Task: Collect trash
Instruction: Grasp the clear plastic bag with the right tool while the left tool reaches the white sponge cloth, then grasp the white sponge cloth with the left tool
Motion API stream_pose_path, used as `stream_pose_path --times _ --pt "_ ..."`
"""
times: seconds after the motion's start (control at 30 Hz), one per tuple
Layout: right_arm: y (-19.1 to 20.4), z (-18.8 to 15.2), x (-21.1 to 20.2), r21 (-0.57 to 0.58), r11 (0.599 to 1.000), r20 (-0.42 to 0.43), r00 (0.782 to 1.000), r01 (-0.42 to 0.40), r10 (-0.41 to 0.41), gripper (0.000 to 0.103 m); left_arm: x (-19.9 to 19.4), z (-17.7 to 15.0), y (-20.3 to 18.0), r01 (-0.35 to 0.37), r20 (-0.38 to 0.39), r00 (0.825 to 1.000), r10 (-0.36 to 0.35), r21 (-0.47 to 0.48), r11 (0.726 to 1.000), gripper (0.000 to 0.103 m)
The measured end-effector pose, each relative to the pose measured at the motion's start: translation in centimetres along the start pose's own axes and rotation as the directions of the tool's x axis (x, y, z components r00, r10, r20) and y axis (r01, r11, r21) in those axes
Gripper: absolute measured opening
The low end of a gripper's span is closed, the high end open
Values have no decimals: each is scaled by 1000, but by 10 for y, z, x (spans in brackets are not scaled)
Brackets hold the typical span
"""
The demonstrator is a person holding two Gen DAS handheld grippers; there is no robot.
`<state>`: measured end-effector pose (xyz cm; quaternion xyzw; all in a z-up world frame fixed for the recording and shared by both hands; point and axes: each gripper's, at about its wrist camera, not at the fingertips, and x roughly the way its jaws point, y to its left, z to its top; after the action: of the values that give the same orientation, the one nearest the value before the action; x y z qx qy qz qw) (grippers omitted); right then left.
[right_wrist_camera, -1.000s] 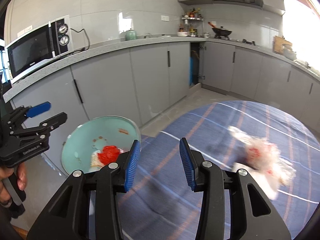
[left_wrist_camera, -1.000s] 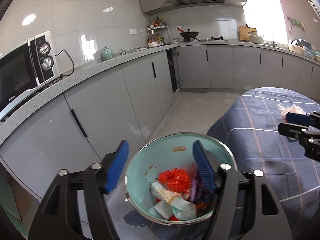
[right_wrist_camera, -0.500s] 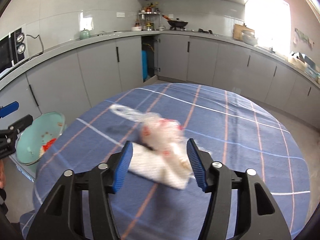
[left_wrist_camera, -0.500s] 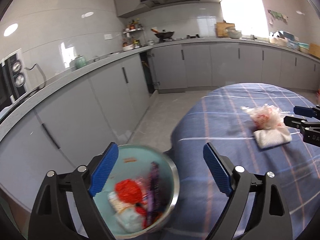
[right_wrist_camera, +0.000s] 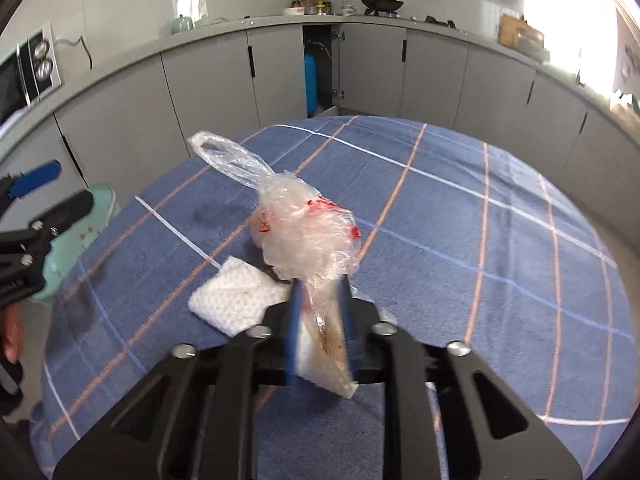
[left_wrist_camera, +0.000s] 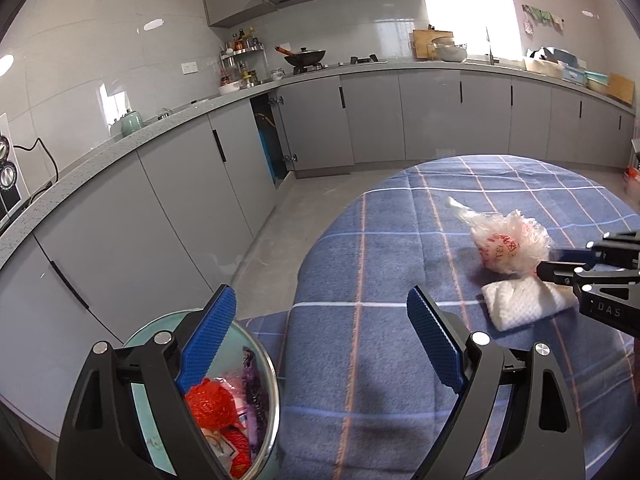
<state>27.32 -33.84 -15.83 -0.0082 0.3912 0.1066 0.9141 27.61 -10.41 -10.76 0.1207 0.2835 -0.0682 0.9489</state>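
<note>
Right gripper [right_wrist_camera: 318, 308] jaws just closed on plastic bag [right_wrist_camera: 308, 232]; left gripper [left_wrist_camera: 320, 340] gapes empty at table edge [left_wrist_camera: 316, 256].

My left gripper [left_wrist_camera: 320, 344] is black with open triangular cut-outs, silver screws and ribbed blue pads [left_wrist_camera: 210, 334]; my right gripper [right_wrist_camera: 318, 320] matches, lettered "DAS".

bare tablecloth [left_wrist_camera: 360, 264] lies open left of the plastic bag [left_wrist_camera: 508, 246] and tissue [left_wrist_camera: 520, 304].
</note>
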Motion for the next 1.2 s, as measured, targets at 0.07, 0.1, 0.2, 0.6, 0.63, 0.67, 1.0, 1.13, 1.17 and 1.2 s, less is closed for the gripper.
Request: stream_pose_path --times 0.07,0.1,0.2,0.6,0.63,0.67,1.0,1.13,1.17,1.2 --pt "-2 -1 -4 22 1000 12 1000 -4 4 8 2 3 -5 2 1 1000 -2 5 1000 86" --pt "-3 -1 -6 29 1000 19 1000 -3 2 6 3 5 -7 3 2 1000 -3 8 1000 86" --pt "-4 -2 -18 41 999 51 999 8 -10 4 5 9 -18 18 -2 1000 -18 17 1000 86" --pt "-46 -39 -79 195 955 100 964 225 -247 4 11 17 -86 148 -40 989 -145 117 982 86" --pt "-50 -46 -82 205 953 100 964 224 -248 4 13 16 -91 157 -51 987 -151 127 979 86" --pt "-53 -51 -84 212 951 96 963 227 -251 4 16 15 -96 166 -64 985 -158 134 977 86" --pt "-60 -65 -93 249 944 97 964 217 -247 4 41 5 -135 314 -241 933 -267 184 931 41" --pt "-56 -66 -92 248 945 98 965 211 -241 4 37 4 -136 311 -231 937 -262 209 927 11" --pt "-55 -66 -93 248 946 100 965 211 -242 4 36 5 -134 317 -231 935 -269 202 927 7" --pt "-55 -65 -93 246 946 102 965 210 -241 4 35 4 -132 315 -228 936 -269 201 927 7"
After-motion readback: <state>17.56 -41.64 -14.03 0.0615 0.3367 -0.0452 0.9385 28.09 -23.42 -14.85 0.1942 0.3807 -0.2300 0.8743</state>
